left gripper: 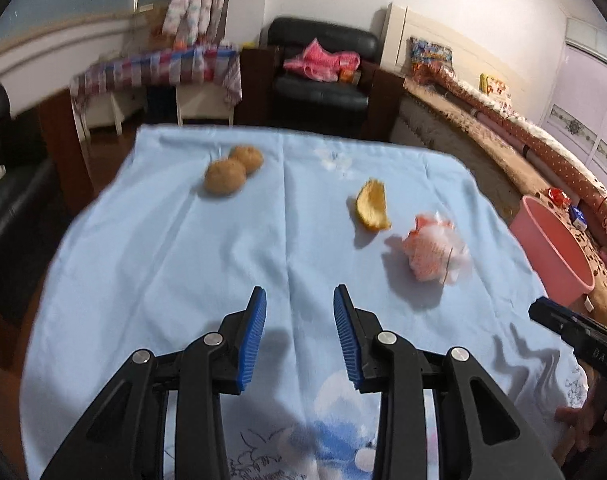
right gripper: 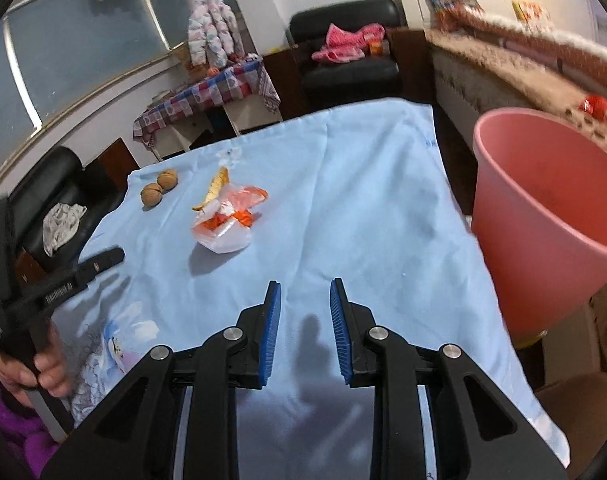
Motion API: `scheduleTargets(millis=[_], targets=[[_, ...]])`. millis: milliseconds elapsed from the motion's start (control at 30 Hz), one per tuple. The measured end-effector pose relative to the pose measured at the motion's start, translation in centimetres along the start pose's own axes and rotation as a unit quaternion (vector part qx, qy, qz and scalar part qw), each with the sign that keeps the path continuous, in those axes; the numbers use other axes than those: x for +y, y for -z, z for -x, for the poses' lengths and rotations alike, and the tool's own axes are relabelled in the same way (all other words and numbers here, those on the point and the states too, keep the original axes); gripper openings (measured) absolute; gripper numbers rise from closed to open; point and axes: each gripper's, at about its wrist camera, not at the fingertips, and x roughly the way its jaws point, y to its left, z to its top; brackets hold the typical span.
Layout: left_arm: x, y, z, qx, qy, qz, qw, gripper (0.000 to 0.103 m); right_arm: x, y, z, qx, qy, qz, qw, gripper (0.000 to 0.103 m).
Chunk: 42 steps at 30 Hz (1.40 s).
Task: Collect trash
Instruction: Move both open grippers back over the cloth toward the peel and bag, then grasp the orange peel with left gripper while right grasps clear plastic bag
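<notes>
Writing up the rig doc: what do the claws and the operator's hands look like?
Both the left claw and right claw match: black plastic linkages, silver pivot bolts, ribbed blue pads. White lettering marks the handle body. The left hand is bare, with a purple sleeve.

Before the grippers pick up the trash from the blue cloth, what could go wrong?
The crumpled wrapper touches the orange peel, so a grasp may drag both. The two walnuts are round and may roll away. The pink bucket stands off the table edge, so a dropped piece may fall beside it.
</notes>
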Motion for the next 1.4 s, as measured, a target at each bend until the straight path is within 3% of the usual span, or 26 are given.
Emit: scheduleTargets(millis=[200, 400, 667, 900, 1067, 1167, 1300, 1400], targets=[[0.8, 0.0, -1.2, 0.025, 0.007, 0.029, 0.9992, 0.034, -1.2, -0.1, -0.6, 0.013, 0.001, -0.032, 0.999, 0.026], [0.6, -0.2, -2.4, 0.053, 0.007, 0.029, 0.9982, 0.034, -1.4, -0.2, -1.0, 0.022, 0.008, -0.038, 0.999, 0.026], [1.2, -0.1, -1.1, 0.013, 0.009, 0.042, 0.9990, 0.034, -1.6, 0.2, -0.1, -0.015, 0.047, -0.065, 0.997, 0.026], [2.1, 0.1, 0.3, -0.025, -0.005, 0.075, 0.9968, 0.034, 0.1, 0.1, -0.6, -0.007, 0.076, -0.007, 0.997, 0.026], [2.0, 0.1, 0.9, -0.028, -0.017, 0.074, 0.9968, 0.034, 0.0, 0.1, -0.3, -0.011, 0.059, -0.008, 0.998, 0.026], [2.0, 0.0, 1.1, -0.019, -0.003, 0.073, 0.9971, 0.034, -0.7, 0.0, -0.1, -0.015, 0.043, -0.031, 0.999, 0.026], [1.7, -0.4, 1.7, -0.023, 0.001, 0.048, 0.9986, 0.042, -1.1, -0.8, 0.2, -0.020, 0.025, -0.052, 0.998, 0.026], [1.8, -1.3, 2.1, -0.029, 0.012, 0.045, 0.9985, 0.044, -0.2, -1.7, 0.2, -0.021, 0.017, -0.043, 0.999, 0.046]])
